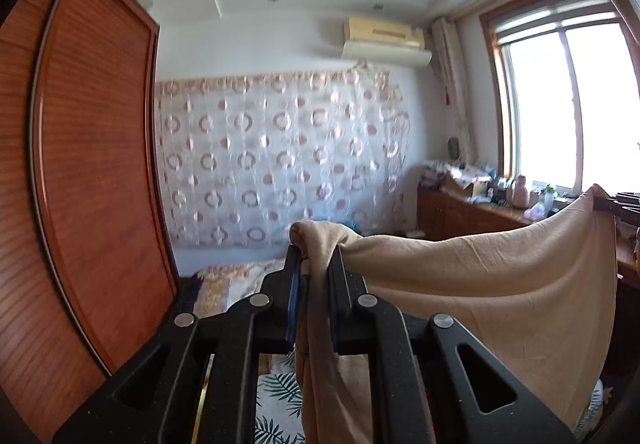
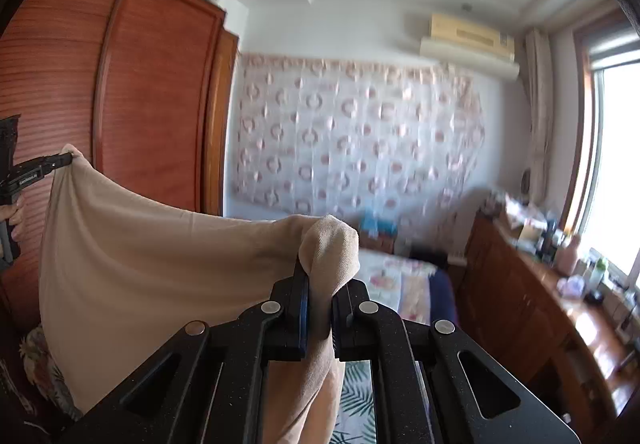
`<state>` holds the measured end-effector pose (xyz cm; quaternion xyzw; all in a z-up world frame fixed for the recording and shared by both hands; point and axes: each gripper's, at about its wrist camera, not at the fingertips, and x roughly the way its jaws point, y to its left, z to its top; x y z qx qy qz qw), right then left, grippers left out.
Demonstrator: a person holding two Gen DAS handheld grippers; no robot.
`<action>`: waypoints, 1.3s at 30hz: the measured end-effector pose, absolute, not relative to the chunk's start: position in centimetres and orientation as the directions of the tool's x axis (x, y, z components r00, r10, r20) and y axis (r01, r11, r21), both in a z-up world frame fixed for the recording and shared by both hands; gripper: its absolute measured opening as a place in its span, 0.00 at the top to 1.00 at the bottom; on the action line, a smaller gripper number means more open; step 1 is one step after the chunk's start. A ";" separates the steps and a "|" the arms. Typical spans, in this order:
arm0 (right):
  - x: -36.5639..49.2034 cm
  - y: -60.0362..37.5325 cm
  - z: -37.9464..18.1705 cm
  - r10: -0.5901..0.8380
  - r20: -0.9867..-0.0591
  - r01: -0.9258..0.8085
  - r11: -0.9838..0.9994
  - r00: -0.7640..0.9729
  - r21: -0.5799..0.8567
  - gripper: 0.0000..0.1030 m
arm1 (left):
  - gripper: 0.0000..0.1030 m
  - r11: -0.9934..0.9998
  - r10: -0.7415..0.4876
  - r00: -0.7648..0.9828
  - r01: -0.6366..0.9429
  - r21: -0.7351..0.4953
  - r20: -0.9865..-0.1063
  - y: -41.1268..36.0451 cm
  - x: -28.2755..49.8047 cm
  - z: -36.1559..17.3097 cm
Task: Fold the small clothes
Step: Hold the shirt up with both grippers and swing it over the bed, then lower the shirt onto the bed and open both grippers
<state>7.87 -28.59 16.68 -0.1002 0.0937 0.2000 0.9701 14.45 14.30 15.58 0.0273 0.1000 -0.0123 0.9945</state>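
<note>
A beige garment [image 1: 500, 284] hangs in the air, stretched between my two grippers. My left gripper [image 1: 316, 250] is shut on one corner of it, the cloth bunched over the fingertips. The other corner at the right edge of the left wrist view is pinched by my right gripper [image 1: 604, 202]. In the right wrist view my right gripper [image 2: 324, 272] is shut on a bunched corner of the garment [image 2: 152, 268]. My left gripper [image 2: 60, 162] holds the far corner at the left of that view. The cloth sags between them and hangs down.
A red-brown wooden wardrobe [image 1: 88, 172] stands close on the left. A bed with leaf-print and floral covers [image 2: 400, 284] lies below. A wooden sideboard [image 2: 540, 304] with bottles and boxes runs under the window [image 1: 568, 104] on the right. A patterned curtain [image 1: 280, 156] covers the far wall.
</note>
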 end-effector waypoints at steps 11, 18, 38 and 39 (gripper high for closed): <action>26.3 -24.7 8.2 0.328 -0.457 -0.411 0.907 0.827 -0.093 0.92 | 0.87 0.998 0.029 0.904 -0.004 0.058 -0.427 14.2 28.5 2.8; 33.1 -23.0 7.4 0.277 -0.548 -0.388 0.917 0.789 -0.096 0.92 | 0.87 0.998 0.037 0.854 -0.005 0.063 -0.519 14.2 33.7 -1.9; 30.5 -22.8 4.6 0.250 -0.641 -0.350 0.936 0.726 -0.031 0.54 | 0.23 0.995 -0.033 0.778 0.088 0.056 -0.627 13.6 32.0 -4.6; 29.9 -23.1 4.5 0.254 -0.645 -0.351 0.936 0.720 -0.023 0.54 | 0.23 0.995 -0.031 0.775 0.085 0.056 -0.631 13.5 31.0 -4.8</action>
